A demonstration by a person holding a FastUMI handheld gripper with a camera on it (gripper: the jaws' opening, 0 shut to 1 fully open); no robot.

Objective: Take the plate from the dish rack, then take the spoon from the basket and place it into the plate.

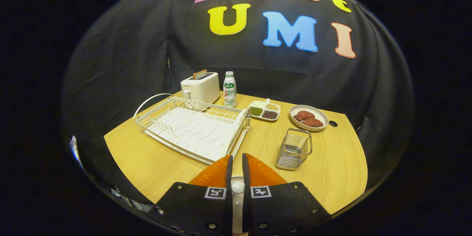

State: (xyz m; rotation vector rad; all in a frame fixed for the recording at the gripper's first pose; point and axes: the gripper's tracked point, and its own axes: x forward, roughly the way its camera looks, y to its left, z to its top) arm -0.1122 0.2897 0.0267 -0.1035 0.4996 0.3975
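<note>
The table (155,162) has a pale wood-grain top with a smooth, faintly shiny finish, and the dish rack (191,127) on it is white coated wire over a glossy white ribbed plastic tray. The basket (294,148) is bare, bright metal wire, the toaster (200,88) is smooth cream plastic, the bottle (230,89) is clear plastic with a paper-like label, and the bowl (308,117) looks like glazed white ceramic. The jaws have ridged, glossy orange plastic fingers (215,173) on matt black mounts, nearly closed on a glossy white spoon (238,186).
</note>
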